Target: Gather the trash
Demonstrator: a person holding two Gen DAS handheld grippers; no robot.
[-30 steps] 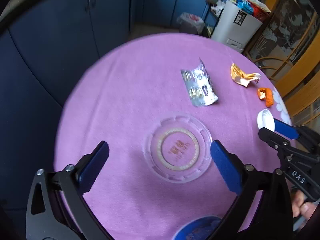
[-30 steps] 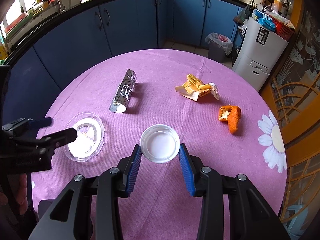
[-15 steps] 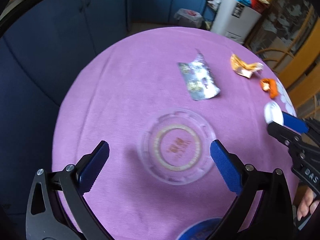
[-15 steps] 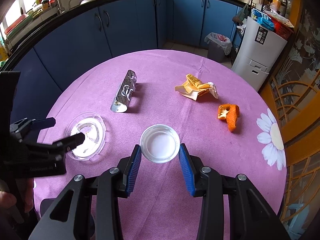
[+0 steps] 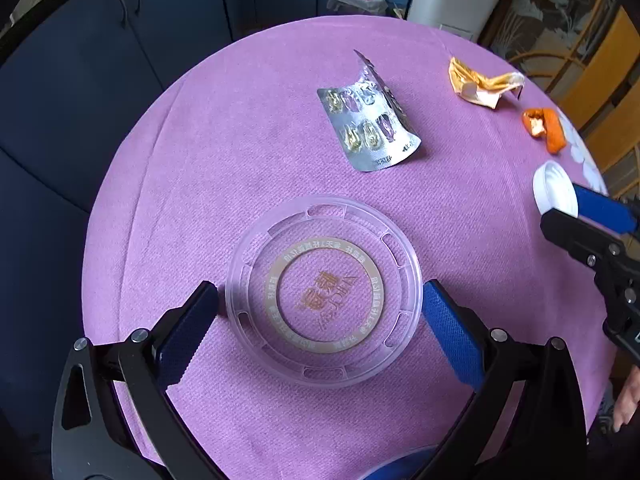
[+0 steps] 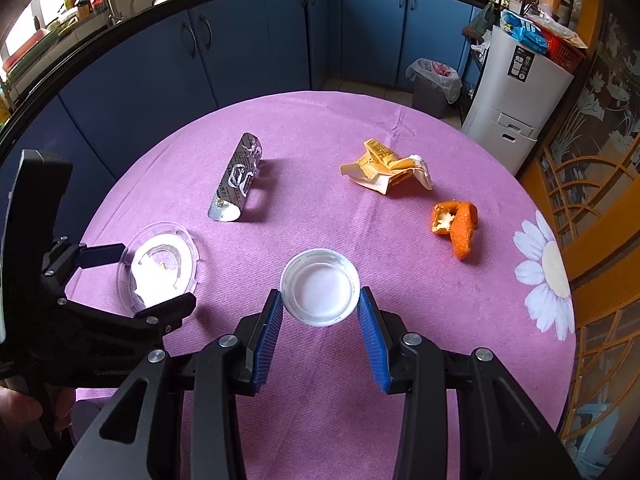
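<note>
A clear round plastic lid (image 5: 324, 300) lies flat on the purple tablecloth (image 5: 240, 160). My left gripper (image 5: 320, 292) is open and low over the lid, one blue pad on each side of its rim and neither pressing. From the right wrist view, the left gripper (image 6: 154, 276) brackets the same lid (image 6: 160, 264). My right gripper (image 6: 320, 296) is shut on a white bottle cap (image 6: 320, 286), gripped at the fingertips. Both also show at the left wrist view's right edge: right gripper (image 5: 576, 208), cap (image 5: 554, 188).
A silver blister pack (image 6: 236, 178), a crumpled yellow wrapper (image 6: 384, 168) and orange peel (image 6: 456, 224) lie further back on the round table. Beyond it stand a lined trash bin (image 6: 434, 80), a white appliance (image 6: 516, 92) and blue cabinets (image 6: 256, 48).
My left gripper has dropped closer to the clear lid, which now sits between its pads instead of ahead of them. The right gripper and its cap have stayed put.
</note>
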